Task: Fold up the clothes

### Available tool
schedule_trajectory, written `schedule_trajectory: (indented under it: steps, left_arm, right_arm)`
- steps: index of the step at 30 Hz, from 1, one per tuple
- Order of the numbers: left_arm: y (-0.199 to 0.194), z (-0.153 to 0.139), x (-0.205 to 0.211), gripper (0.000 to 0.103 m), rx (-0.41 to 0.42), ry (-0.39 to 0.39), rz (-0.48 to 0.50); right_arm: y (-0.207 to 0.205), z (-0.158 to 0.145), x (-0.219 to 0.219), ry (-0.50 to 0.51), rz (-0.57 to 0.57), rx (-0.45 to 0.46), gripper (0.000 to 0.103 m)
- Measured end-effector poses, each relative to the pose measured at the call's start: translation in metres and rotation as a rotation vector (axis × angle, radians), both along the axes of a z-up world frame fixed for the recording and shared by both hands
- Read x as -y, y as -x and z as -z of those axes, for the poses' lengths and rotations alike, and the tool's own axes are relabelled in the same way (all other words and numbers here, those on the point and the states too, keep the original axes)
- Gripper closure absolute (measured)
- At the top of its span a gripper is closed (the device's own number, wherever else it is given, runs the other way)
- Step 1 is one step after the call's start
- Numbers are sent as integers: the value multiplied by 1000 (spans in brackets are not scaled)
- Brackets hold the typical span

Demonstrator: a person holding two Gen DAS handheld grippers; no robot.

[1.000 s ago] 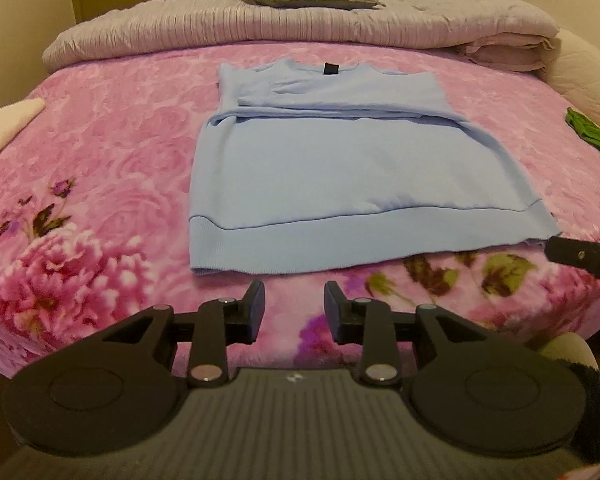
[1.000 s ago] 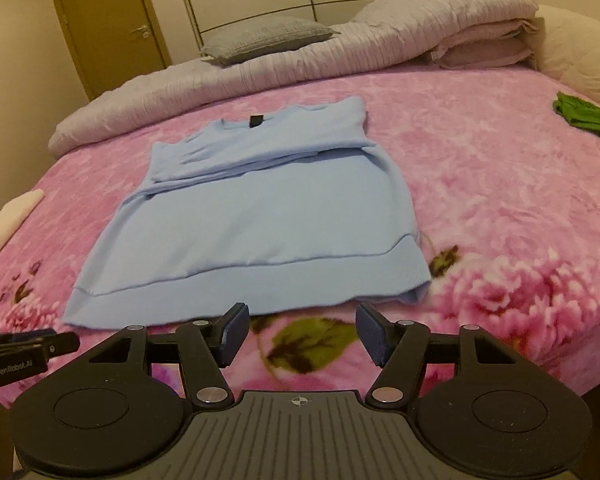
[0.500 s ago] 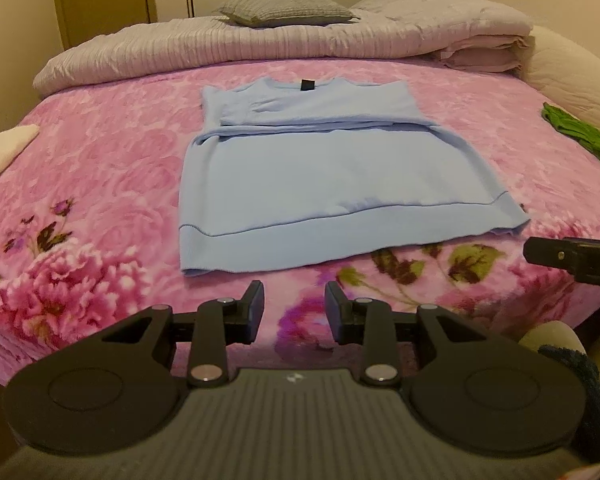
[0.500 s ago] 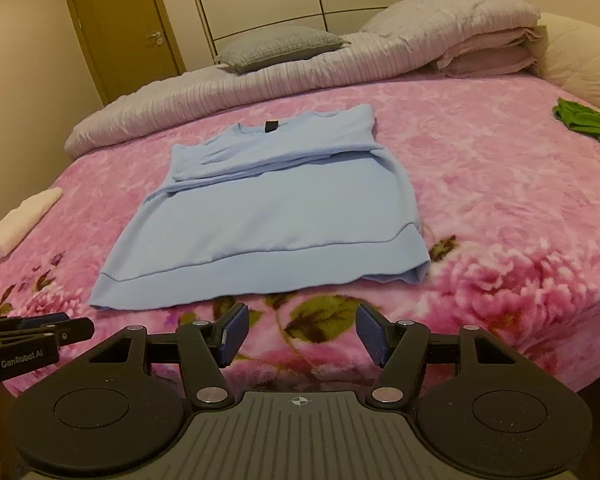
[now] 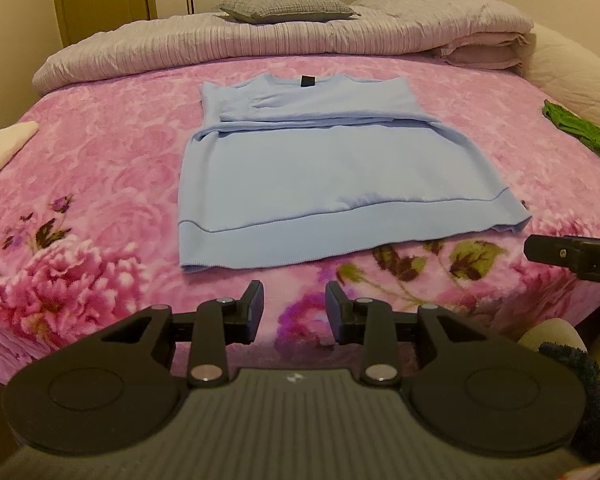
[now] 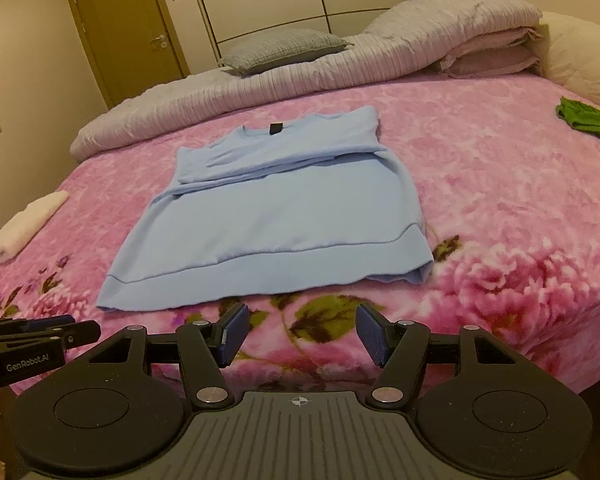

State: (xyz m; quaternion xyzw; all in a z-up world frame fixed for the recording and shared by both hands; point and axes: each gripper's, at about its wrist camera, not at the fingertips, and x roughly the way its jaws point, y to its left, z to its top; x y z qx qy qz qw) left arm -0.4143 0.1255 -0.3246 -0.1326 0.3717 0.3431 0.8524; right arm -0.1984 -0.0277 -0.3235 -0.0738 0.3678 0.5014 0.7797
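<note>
Both claws (image 5: 294, 306) (image 6: 299, 334) hover agape before the sweater (image 5: 332, 184)

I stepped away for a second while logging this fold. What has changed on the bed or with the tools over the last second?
Both tools have drawn back from the light blue sweater: it sits farther off and more of the floral blanket shows in front of it. The left tool and right tool are open and empty as before. The sweater lies unmoved, sleeves folded across its chest.
</note>
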Motion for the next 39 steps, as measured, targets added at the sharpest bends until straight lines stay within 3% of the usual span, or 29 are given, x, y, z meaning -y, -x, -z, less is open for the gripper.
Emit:
schedule_trajectory:
  steps: [13, 17, 21, 27, 33, 39]
  left_arm:
    - [-6, 25, -19, 73, -36, 64, -18]
    - [-1, 33, -33, 73, -6, 105, -10]
    - [19, 34, -64, 73, 94, 149, -67]
    - [53, 39, -133, 68, 308, 289, -177]
    - [55, 66, -186, 66, 376, 387, -208]
    - [56, 95, -223, 65, 457, 513, -223]
  right_arm:
    - [-9, 22, -14, 50, -3, -46, 40]
    - [-16, 31, -20, 66, -5, -70, 40]
    - [-35, 42, -19, 41, 11, -152, 40]
    - [-97, 48, -5, -58, 117, -293, 40]
    - [-162, 62, -6, -88, 193, -372, 40]
    - [-202, 89, -22, -129, 191, -533, 40]
